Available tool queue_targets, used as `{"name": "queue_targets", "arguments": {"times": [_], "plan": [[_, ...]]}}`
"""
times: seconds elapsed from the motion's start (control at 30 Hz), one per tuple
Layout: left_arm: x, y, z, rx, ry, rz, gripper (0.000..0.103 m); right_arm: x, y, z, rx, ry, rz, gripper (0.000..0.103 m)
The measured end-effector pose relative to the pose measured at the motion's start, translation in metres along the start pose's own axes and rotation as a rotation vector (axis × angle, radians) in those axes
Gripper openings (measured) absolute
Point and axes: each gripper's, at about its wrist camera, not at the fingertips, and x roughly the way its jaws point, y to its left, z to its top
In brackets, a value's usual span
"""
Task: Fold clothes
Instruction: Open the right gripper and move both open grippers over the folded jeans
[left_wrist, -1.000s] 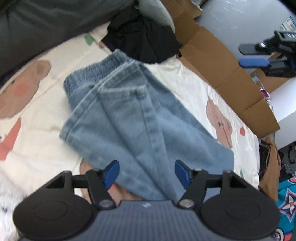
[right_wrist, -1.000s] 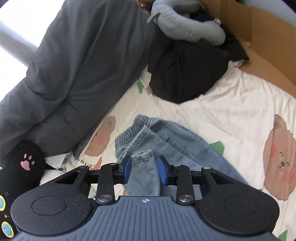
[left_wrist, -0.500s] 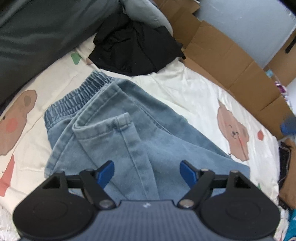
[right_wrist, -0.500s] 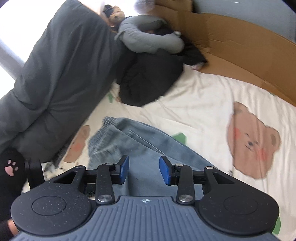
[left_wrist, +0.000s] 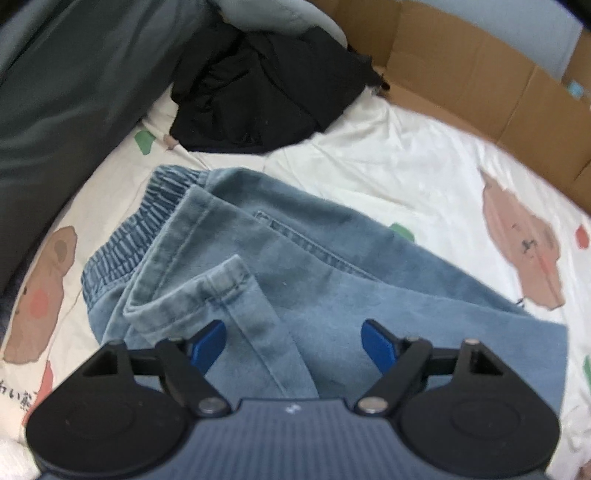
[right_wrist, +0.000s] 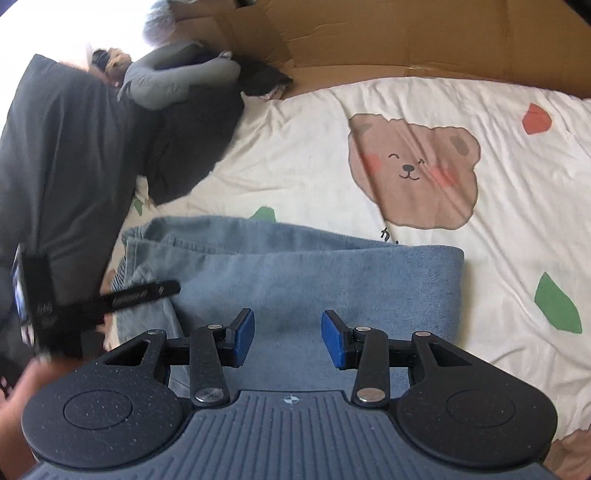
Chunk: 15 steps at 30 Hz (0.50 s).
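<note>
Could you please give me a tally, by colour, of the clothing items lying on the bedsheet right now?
Blue denim: 1, the jeans
Black: 1, the black garment
Grey: 1, the grey garment
Total: 3

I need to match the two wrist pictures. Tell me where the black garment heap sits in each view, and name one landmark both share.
Left wrist: the black garment heap lies top centre, beyond the jeans' elastic waistband, beside the dark grey duvet.
Right wrist: the same heap lies upper left, under a grey pillow.
Shared landmark: the cardboard edging the bear-print sheet.
</note>
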Motion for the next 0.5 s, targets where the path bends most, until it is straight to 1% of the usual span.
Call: {"name": "queue_targets", "arguments": {"times": [0.07,0.2,0.3,0.43,0.5], "plan": [[0.003,-0.002,0.001,-0.011,0.005,0.007,0.077,0.003,-0.001,-0.005,-0.009,-0.006,0.019,0.047],[0.009,-0.004,0.001,-0.032,0.008,0.016,0.077,0.007,-0.010,-0.015,0.009,-0.026,0.048,0.047],[0.012,-0.005,-0.001,-0.027,0.008,0.029,0.075,0.013,-0.017,-0.020,0.041,-0.036,0.061,0.047],[0.016,-0.004,-0.001,-0.031,0.003,0.041,0.075,0.029,-0.021,-0.024,0.081,-0.018,0.043,0.047],[0.018,-0.004,-0.001,-0.036,-0.001,0.051,0.072,0.035,-0.021,-0.025,0.098,-0.012,0.044,0.047]]}}
